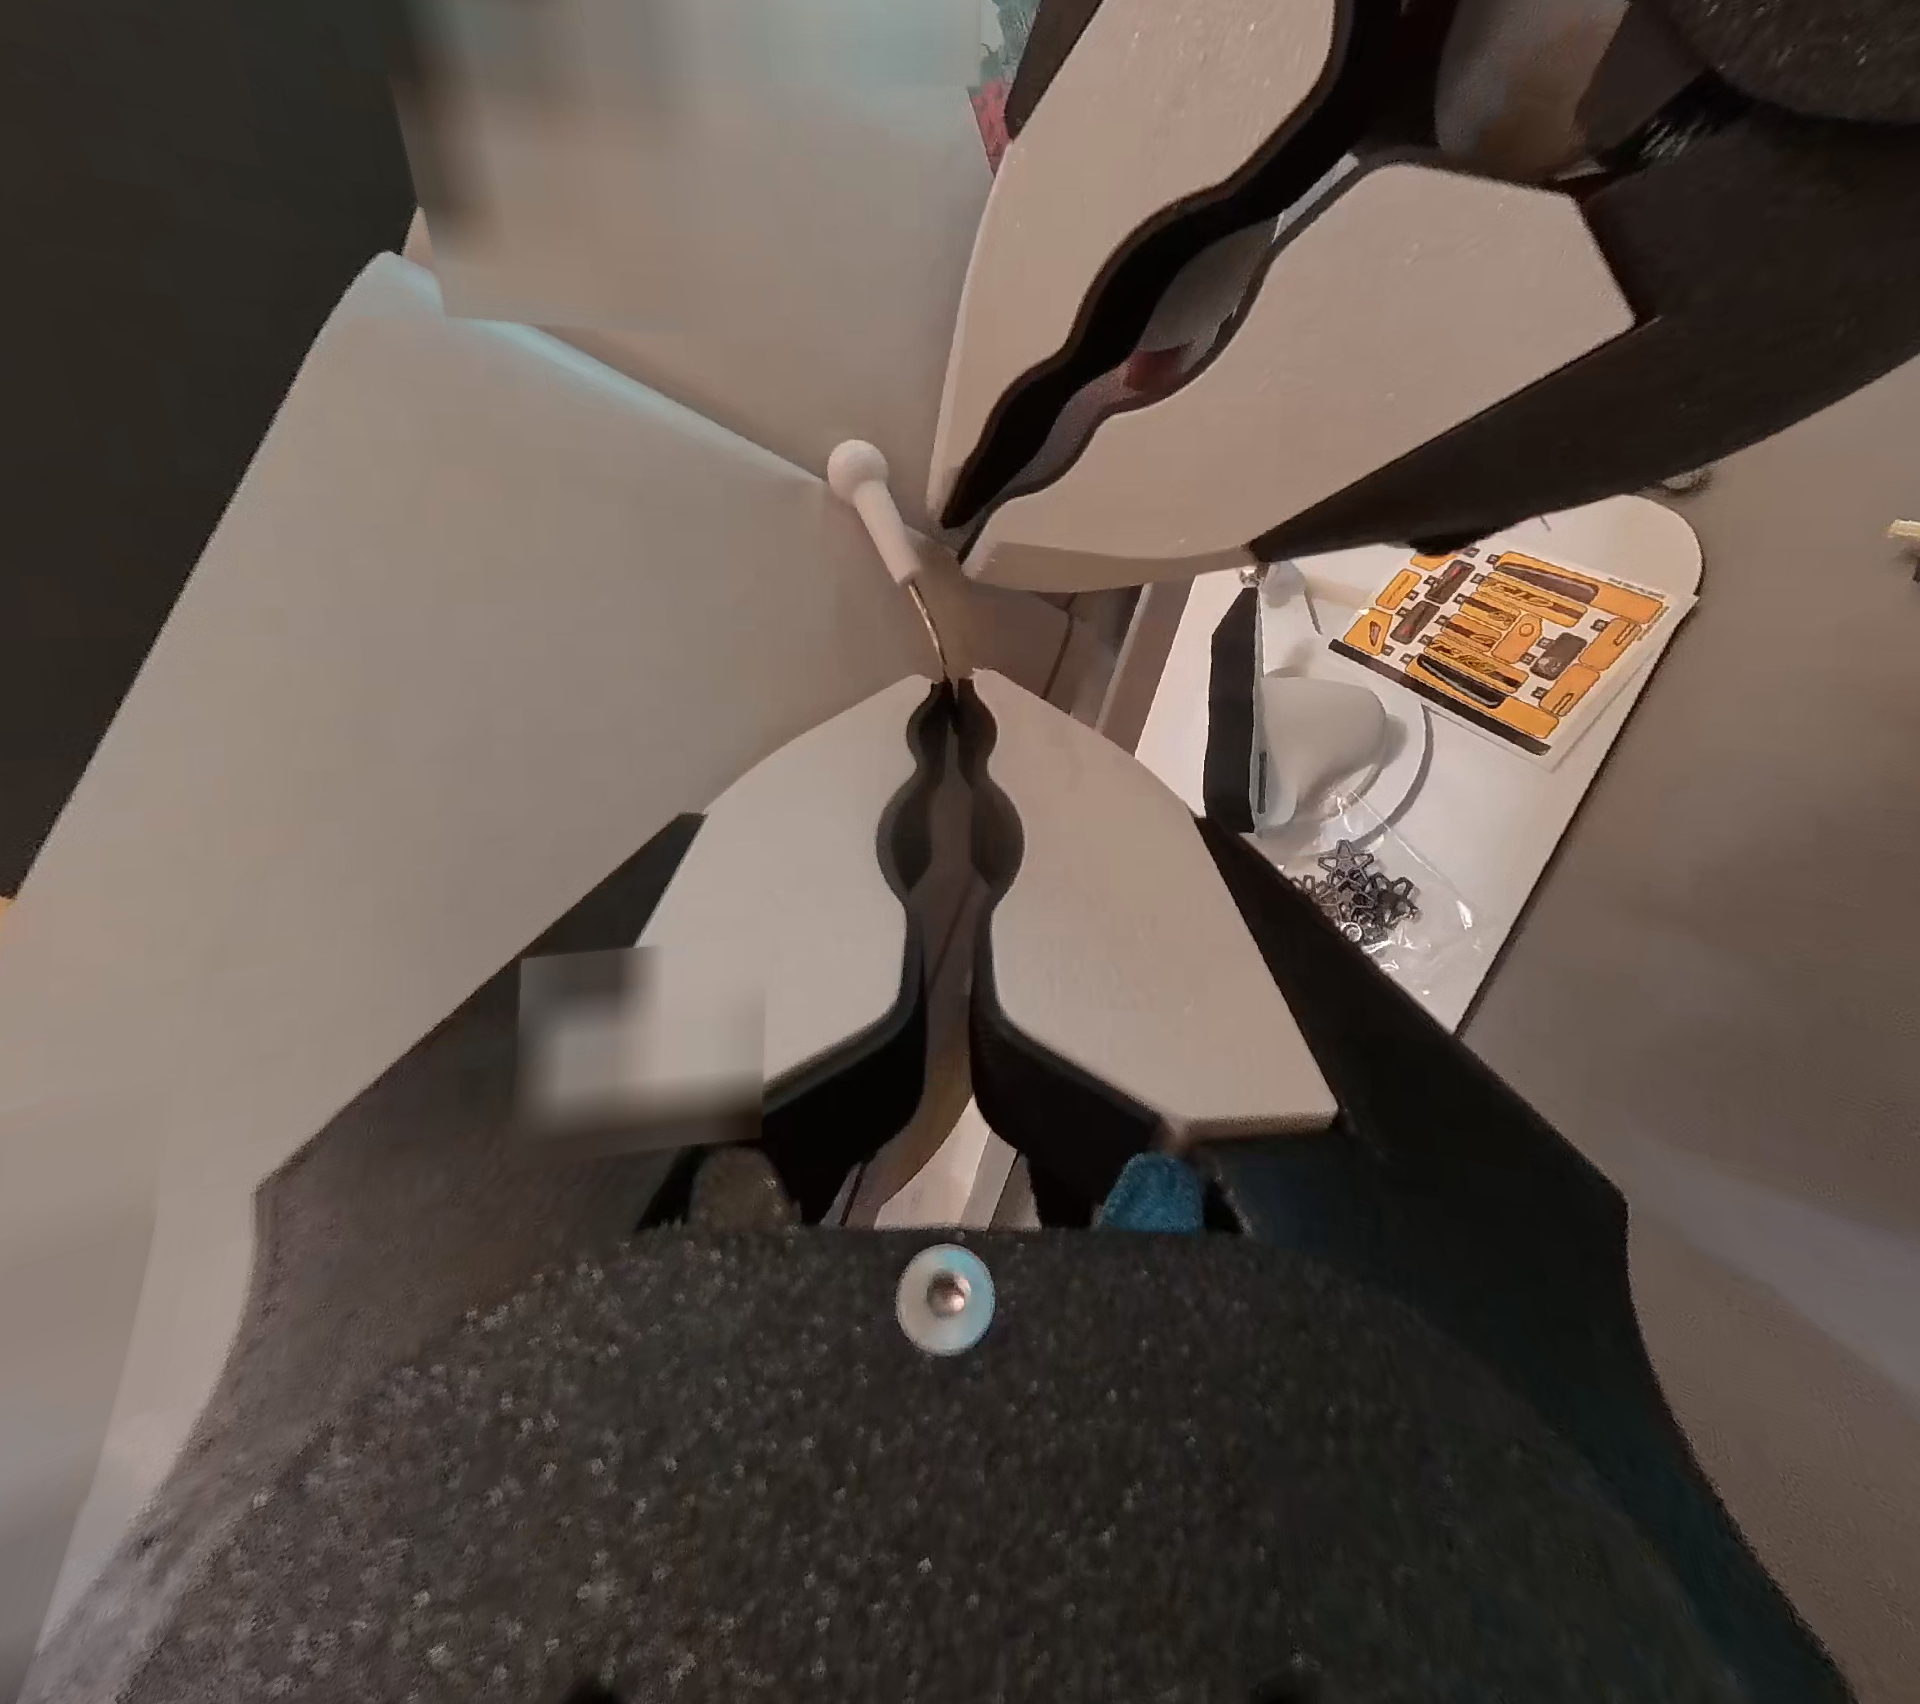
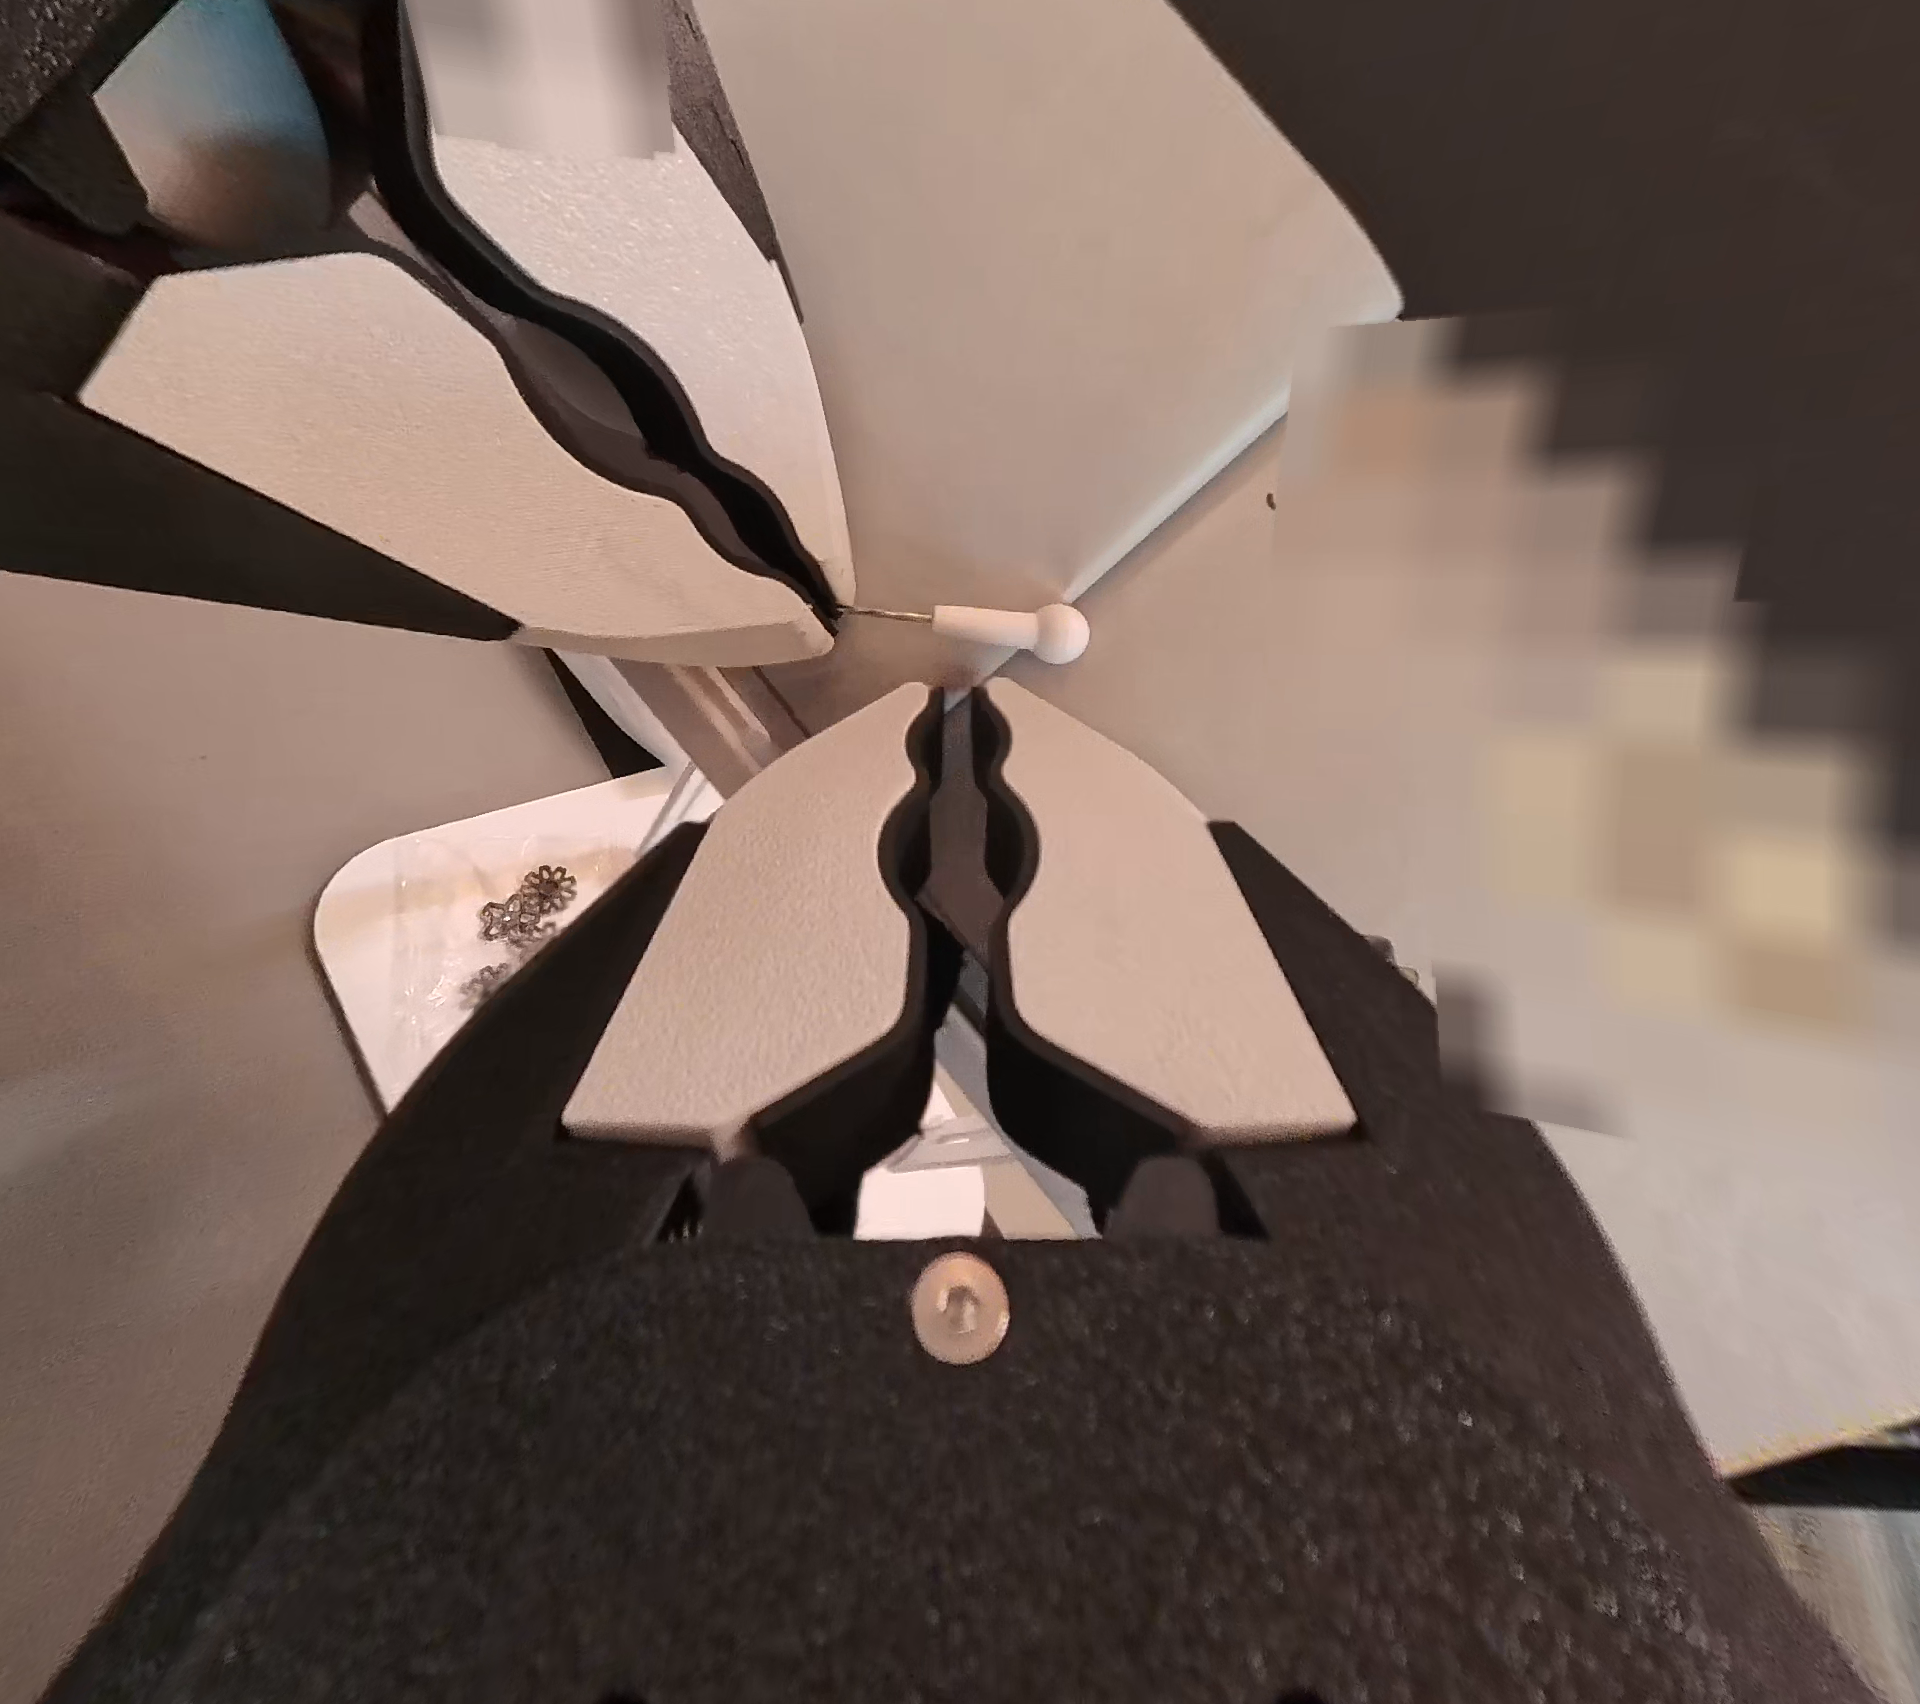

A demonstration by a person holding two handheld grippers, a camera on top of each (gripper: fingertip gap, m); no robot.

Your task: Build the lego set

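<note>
Both grippers are held tip-to-tip; left gripper and right gripper pressed closed, apparently pinching sth.

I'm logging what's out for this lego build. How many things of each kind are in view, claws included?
Claws: 2 (left claw, right claw)
White pin: 1
Sticker sheet: 1
Bag of small dark parts: 1
Grey curved piece: 1
White tray: 1
Total: 7
</note>
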